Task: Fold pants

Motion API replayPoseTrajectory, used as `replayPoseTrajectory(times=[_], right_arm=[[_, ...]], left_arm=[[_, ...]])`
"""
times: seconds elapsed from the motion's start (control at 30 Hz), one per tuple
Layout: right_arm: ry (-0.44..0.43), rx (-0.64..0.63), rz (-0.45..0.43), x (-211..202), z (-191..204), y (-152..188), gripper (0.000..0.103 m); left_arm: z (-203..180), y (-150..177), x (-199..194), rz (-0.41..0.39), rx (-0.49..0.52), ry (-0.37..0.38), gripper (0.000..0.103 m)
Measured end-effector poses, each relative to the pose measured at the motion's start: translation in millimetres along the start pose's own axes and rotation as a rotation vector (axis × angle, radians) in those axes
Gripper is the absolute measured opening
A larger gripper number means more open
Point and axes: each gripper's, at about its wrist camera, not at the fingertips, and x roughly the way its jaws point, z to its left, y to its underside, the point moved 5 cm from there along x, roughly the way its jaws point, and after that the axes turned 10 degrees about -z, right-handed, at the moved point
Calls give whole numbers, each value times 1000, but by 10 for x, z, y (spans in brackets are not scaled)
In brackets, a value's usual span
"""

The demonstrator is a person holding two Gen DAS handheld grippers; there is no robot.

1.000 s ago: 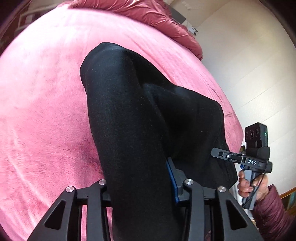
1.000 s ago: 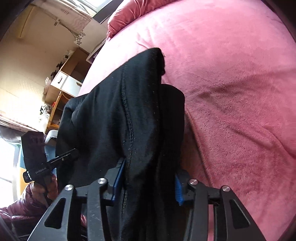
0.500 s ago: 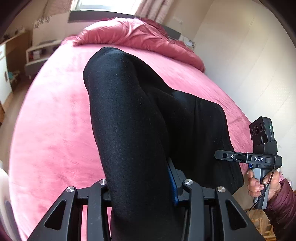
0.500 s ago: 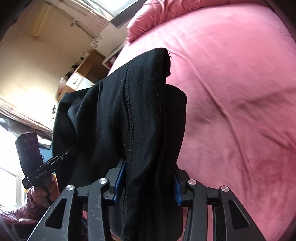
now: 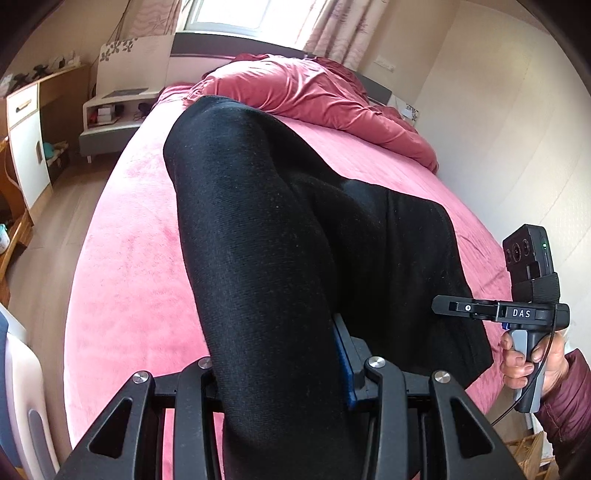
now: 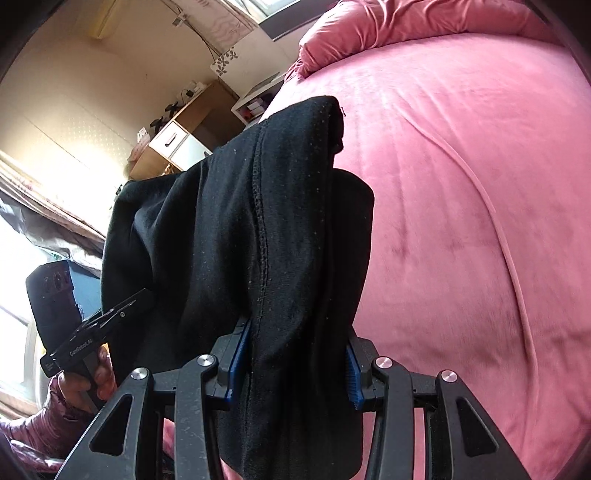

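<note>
Pink plush bed cover (image 5: 133, 258) fills most of both views, wide and flat, with a rumpled red duvet (image 5: 306, 96) bunched at the far end under the window (image 5: 240, 14); a white bedside unit (image 5: 110, 118) and a wooden desk with a white drawer (image 5: 22, 107) sit off the bed's left side. Black pants (image 5: 266, 229) are the next biggest item: held up off the cover at the near end by both tools, draped over them, long axis running away from the cameras toward the duvet. In the left wrist view the fabric hangs as a thick rounded roll, far end bulging up toward the duvet, and a flatter panel spreads to the right toward the other tool. In the right wrist view a stitched seam (image 6: 260, 229) runs lengthwise down the middle of the bunched cloth. Left gripper (image 5: 277, 373): angled down toward the bed, jaws clamped on a thick bundle of pants, blue pad (image 5: 341, 354) visible on the right side only, the other buried in cloth. Right gripper (image 6: 295, 365): also pitched down, rolled a bit, jaws pinching a folded wad of pants between both blue pads. Each tool shows in the other's view at the frame edge, gripped by a hand (image 5: 532, 362) in a maroon quilted sleeve (image 5: 569, 410), fingers wrapped round the handle, level with its partner.
</note>
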Motion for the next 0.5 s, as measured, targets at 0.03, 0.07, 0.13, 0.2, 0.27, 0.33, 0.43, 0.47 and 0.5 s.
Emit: replayPoseTrajectory(times=[0.03,0.07,0.13,0.2,0.27,0.33,0.43,0.47,0.5], right_arm=[[3,-5,4,24,-2,-33,43],[5,-9,8,71,9,-85,44],[10,-11,17,155,15,-185,44],[12,-11,23,231,12,-279,44],[10,-13,27,273,-6,-326,44],[12,-11,35,382,-7,-400,44],[17,0,59,519,-58,-431,44],[24,2,73,537,-111,-398,44],[28,12,89,592,-158,-374,44]], left_arm=[[102,-106,12,3,-7,0,41],[179,-159,-6,6,-14,3,41],[301,-240,71,22,-43,13,41],[409,-310,165,38,-70,22,41],[469,-346,233,46,-88,21,41],[555,-362,337,76,-118,33,41],[697,-288,539,138,-178,50,41],[752,-239,618,161,-206,52,42],[812,-156,721,199,-234,54,43]])
